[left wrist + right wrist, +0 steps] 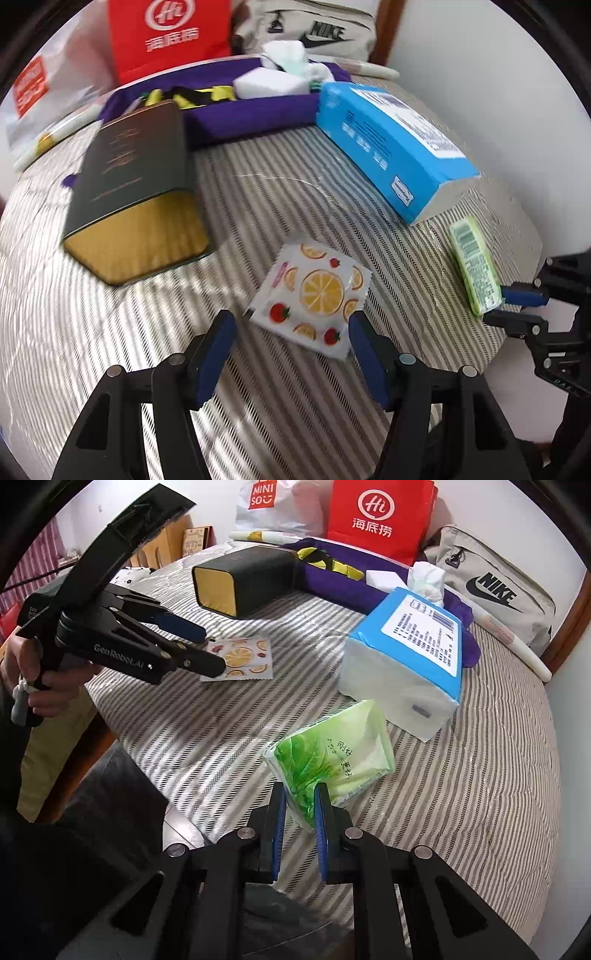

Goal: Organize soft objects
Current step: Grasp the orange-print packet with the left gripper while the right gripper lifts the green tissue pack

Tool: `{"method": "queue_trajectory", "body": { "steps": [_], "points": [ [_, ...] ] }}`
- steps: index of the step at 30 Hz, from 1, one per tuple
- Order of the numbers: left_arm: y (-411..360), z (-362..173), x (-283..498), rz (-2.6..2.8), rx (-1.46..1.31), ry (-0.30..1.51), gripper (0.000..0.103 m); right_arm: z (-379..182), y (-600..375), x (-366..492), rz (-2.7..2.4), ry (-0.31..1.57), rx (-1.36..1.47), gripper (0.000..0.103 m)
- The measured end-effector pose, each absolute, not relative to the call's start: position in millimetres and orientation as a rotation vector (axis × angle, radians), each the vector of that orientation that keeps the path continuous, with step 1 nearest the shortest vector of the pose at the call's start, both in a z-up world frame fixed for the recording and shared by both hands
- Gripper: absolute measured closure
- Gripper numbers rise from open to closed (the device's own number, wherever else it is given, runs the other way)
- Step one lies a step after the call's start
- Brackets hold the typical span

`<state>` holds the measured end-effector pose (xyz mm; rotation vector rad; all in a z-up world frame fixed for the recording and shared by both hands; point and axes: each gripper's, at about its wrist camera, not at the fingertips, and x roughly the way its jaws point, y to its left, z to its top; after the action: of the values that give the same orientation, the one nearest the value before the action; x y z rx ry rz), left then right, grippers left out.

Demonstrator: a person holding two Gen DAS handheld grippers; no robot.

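Here the right tool [300, 808] pinched the green tissue pack [332, 757]; the left tool [291, 328], spread wide, should straddle the fruit-print sachet [314, 295] squarely.

Home bedroom: striped bedsheet [480, 775], shopping bags [376, 517].

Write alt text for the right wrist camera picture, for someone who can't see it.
The right gripper is shut on a green tissue pack over a striped bed. Beyond it lies a blue tissue pack, and to the left the open left gripper reaches a fruit-print packet, with a dark box behind.
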<state>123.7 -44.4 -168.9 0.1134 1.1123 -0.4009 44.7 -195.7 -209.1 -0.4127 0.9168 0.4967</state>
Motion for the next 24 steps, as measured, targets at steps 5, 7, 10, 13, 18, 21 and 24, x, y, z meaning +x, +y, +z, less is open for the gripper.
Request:
{"method": "queue_trajectory", "body": {
  "steps": [5,7,10,13,18,21,24],
  "points": [
    [-61.2,-172.7,126.6,-0.444,0.193,1.085,0.021,-211.7,-198.6,50.5,0.505,0.904,-0.424,0.083],
    [-69.5,-175.5,124.9,-0.453,0.251,1.078,0.018,-213.0,-201.8,52.6,0.492,0.901,-0.419,0.073],
    [-74.1,-176.4,121.8,-0.446,0.287,1.059,0.016,-214.3,-206.5,54.8,0.486,0.905,-0.39,0.059],
    [-71.6,-175.1,119.7,-0.447,0.285,1.042,0.022,-214.8,-209.6,53.0,0.487,0.912,-0.352,0.053],
    [-72.6,-170.7,115.5,-0.442,0.277,1.012,0.049,-209.7,-222.6,52.5,0.423,0.88,-0.238,0.044],
    [-76.7,-170.5,113.3,-0.451,0.286,0.995,0.058,-210.7,-235.0,57.1,0.392,0.882,-0.091,0.032],
    [-76.4,-168.9,116.1,-0.452,0.268,0.997,0.084,-212.2,-238.6,63.7,0.379,0.905,0.009,0.032]
  ]
}}
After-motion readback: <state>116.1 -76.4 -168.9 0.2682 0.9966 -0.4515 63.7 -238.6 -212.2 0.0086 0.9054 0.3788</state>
